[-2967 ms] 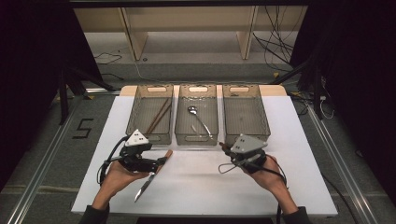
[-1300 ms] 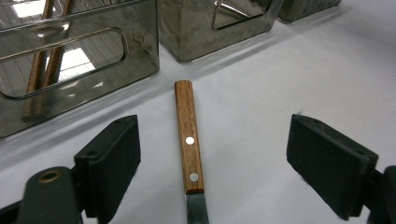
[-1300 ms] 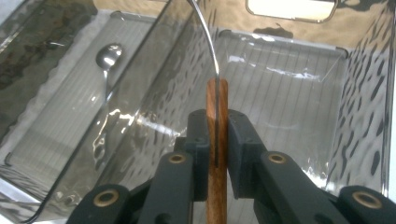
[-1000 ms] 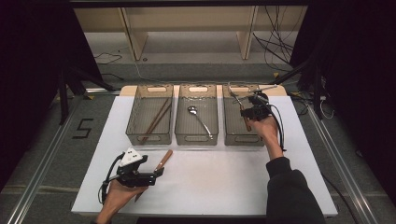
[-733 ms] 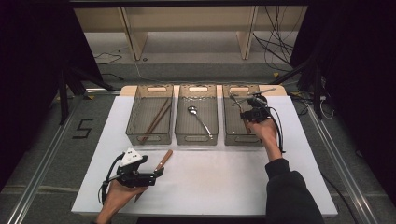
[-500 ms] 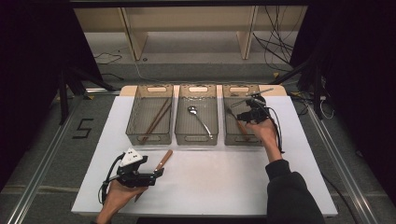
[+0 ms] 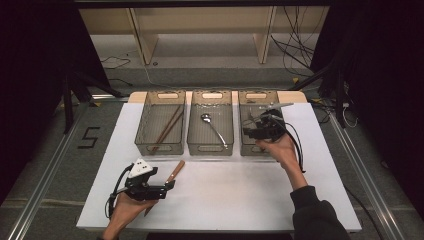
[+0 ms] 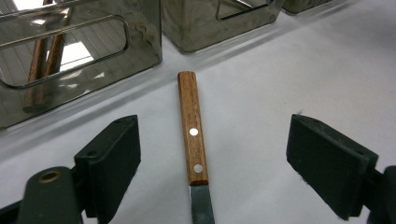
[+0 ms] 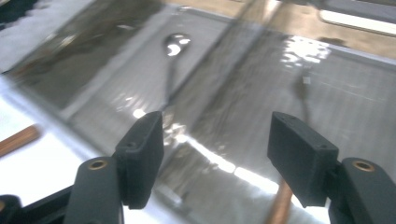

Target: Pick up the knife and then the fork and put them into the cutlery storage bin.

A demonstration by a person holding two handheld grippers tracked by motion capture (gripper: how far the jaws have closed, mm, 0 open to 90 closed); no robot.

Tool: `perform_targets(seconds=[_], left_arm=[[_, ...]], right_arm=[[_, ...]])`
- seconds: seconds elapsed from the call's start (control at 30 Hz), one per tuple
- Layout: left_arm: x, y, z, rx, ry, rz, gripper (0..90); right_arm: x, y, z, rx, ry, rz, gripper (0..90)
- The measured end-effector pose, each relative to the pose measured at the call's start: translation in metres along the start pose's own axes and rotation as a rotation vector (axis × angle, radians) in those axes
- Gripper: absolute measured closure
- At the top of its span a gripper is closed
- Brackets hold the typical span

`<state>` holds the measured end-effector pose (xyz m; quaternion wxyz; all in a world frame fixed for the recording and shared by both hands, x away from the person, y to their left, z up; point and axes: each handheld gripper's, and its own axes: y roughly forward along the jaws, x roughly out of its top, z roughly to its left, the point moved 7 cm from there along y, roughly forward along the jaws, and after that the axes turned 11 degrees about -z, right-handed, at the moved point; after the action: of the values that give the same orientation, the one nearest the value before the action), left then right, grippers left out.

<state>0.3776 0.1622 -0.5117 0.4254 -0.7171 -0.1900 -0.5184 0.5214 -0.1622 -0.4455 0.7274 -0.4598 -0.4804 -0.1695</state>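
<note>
Knife (image 8: 194,154) flat on white table (image 7: 240,195), between open jaws of left gripper (image 8: 212,168); pads clear of it on both sides. Long axis runs 12-to-6 in left gripper view: wooden handle at 12, blade at 6.

Right gripper (image 7: 260,131) over right bin (image 7: 255,100), well apart from knife. Its jaws have just been opening; nothing between them, though that view is blurred.

Left nearer: 1 squeeze on handle likely next.

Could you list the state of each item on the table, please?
Left gripper: open, jaws astride the knife.
Knife: flat on the table, unheld.
Right gripper: open, jaws just widened, nothing between.
Chopsticks: lying in left bin.
Spoon: lying in middle bin.
</note>
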Motion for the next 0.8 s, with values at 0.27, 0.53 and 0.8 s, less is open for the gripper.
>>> perform_targets(seconds=[0.27,0.53,0.8], left_arm=[[0.003,-0.004,0.006,0.016,-0.014,0.012,17.4],[0.000,-0.004,0.007,0.018,-0.020,0.076,17.5],[-0.005,0.000,0.008,0.031,-0.020,0.156,21.6]], right_arm=[[-0.013,-0.027,0.040,0.130,-0.051,-0.081,33.4],[-0.030,-0.046,0.068,0.208,-0.071,-0.150,31.7],[-0.039,-0.049,0.081,0.232,-0.100,-0.157,31.3]])
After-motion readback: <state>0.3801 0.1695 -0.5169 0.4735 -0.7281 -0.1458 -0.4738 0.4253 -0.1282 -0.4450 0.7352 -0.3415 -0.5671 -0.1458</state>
